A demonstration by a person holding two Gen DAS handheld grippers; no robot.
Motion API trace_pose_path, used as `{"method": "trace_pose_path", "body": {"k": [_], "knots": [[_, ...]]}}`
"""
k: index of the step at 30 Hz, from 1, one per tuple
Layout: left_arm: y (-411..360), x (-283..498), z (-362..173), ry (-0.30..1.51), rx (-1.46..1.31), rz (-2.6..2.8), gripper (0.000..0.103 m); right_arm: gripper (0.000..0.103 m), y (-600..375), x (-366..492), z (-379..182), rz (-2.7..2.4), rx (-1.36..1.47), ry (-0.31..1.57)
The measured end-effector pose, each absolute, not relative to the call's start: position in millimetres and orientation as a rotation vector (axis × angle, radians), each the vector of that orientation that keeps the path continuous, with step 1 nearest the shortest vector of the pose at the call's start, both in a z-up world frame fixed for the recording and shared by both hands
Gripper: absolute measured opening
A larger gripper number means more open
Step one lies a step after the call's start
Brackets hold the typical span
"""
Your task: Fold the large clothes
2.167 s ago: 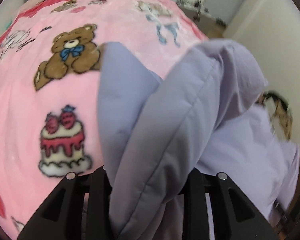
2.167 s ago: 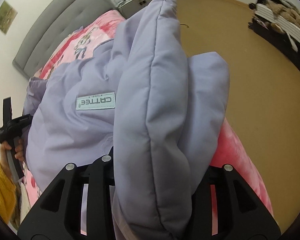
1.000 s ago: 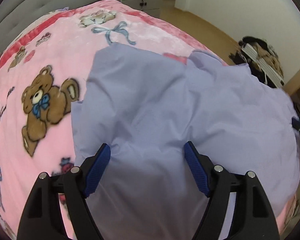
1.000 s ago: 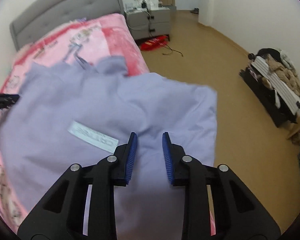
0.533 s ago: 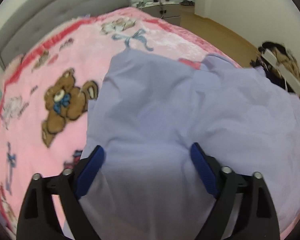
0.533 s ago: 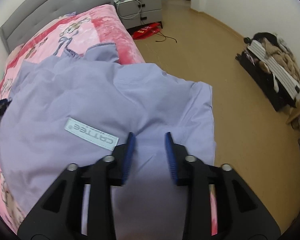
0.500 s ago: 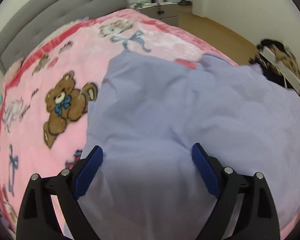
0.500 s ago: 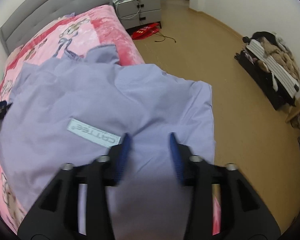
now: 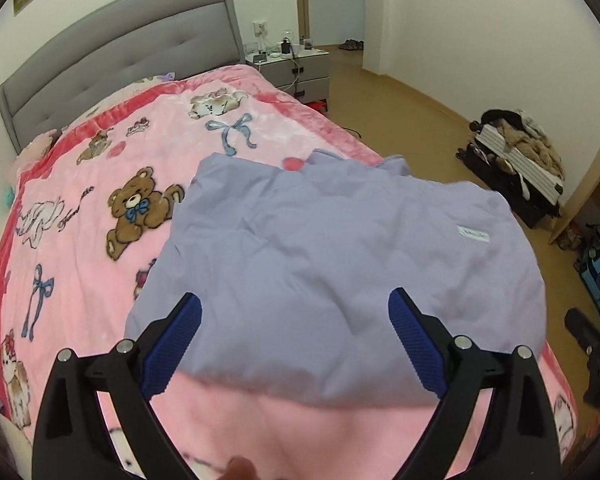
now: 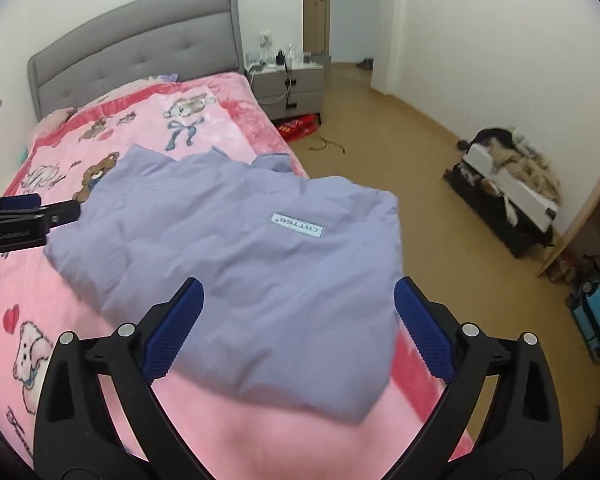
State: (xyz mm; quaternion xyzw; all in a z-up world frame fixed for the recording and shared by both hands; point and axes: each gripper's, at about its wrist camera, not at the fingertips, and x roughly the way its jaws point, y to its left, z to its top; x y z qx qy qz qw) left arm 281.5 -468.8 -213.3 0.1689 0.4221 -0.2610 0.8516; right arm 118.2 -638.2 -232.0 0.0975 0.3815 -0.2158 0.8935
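A lavender padded garment point(image 9: 340, 252) lies folded flat on the pink cartoon blanket point(image 9: 84, 240), with a small white label point(image 10: 296, 224) facing up. My left gripper point(image 9: 296, 336) is open and empty, held above the garment's near edge. My right gripper point(image 10: 298, 320) is also open and empty, above the garment's near right part point(image 10: 260, 264). The left gripper also shows at the left edge of the right wrist view point(image 10: 28, 216).
The bed has a grey padded headboard point(image 10: 140, 52). A grey nightstand point(image 10: 288, 80) stands beside it. The wooden floor point(image 10: 400, 152) lies to the right, with a pile of clothes on a black case point(image 10: 508, 176) and a blue item point(image 10: 598, 312).
Both grippers let go of the garment, opened wide and pulled back and up. The garment went from held up and bunched to lying flat on the blanket.
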Motion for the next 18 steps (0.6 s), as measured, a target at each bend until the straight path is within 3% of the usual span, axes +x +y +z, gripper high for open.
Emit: {"method": "trace_pose_path", "body": {"k": [18], "knots": [[-448,212,-184,0.788,0.337,-0.612,0.094,0.095,-584,64,-186,-0.47,0.144,0.694]]}}
